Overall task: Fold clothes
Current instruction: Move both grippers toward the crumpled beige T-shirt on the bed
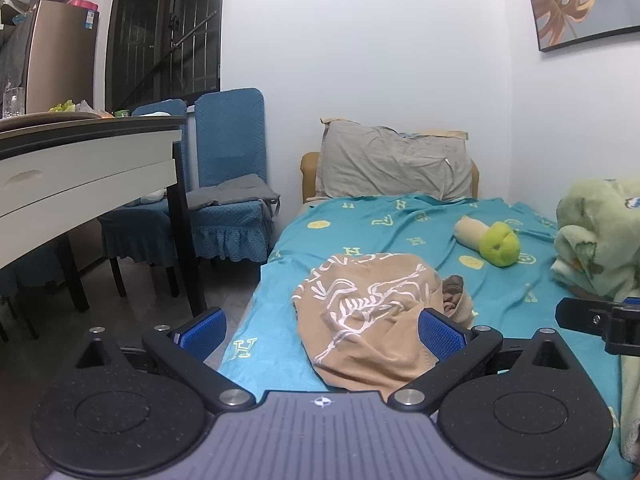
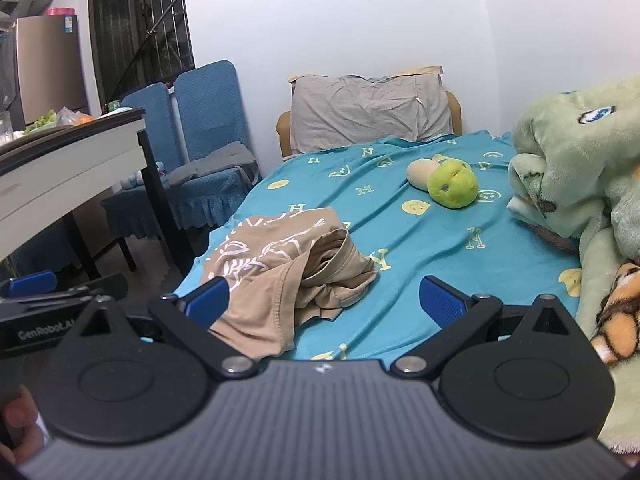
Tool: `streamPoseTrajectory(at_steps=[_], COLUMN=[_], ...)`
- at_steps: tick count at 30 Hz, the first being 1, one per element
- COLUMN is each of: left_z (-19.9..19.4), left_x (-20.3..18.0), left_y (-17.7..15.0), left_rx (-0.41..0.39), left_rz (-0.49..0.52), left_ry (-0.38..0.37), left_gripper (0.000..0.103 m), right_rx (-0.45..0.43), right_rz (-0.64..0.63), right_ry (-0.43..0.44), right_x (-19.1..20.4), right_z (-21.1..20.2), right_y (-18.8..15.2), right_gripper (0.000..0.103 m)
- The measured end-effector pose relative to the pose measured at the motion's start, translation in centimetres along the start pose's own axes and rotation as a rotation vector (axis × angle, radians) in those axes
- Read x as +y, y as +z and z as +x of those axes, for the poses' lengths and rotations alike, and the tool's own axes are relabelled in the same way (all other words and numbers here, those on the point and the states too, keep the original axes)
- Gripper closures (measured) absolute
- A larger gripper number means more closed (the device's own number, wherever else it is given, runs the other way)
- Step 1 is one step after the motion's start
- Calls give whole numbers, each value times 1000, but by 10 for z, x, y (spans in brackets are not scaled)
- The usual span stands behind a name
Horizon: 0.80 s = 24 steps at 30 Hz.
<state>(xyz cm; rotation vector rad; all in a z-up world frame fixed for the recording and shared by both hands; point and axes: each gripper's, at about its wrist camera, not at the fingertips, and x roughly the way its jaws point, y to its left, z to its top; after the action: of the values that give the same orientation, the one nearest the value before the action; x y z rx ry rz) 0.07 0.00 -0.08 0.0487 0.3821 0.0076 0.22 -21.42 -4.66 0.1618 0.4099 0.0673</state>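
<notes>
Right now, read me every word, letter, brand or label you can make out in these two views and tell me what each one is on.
"GenRobot.AI", last letters partly cut off: on the side of the left gripper.
"H", "N", "K", "A" with smiley faces: loose yellow letters on the teal bedsheet.
White lettering on the tan shirt: too crumpled to read.
Blue sticker on the fridge: too small to read.

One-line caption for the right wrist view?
Open right gripper hovers over a crumpled tan shirt on the teal bedsheet.
</notes>
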Motion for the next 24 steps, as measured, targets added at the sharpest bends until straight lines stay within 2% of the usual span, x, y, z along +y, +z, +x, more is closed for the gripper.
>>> streamPoseTrajectory(at_steps=[6,17,24], left_z=[6,16,10], left_x=[0,-1,-10], left_y=[-3,-9,-11], left_rx=[3,7,-45], left_rz=[-10,-26,6], left_ry=[-2,-6,8], left_gripper=[0,0,0], right_rx=[4,-38,-36], right_rz=[-14,11,24], right_ry=[-10,-41,-45], right_x=[3,-2,-4], right_z=[4,-4,-6], right_y=[4,-1,3], right_gripper=[0,0,0])
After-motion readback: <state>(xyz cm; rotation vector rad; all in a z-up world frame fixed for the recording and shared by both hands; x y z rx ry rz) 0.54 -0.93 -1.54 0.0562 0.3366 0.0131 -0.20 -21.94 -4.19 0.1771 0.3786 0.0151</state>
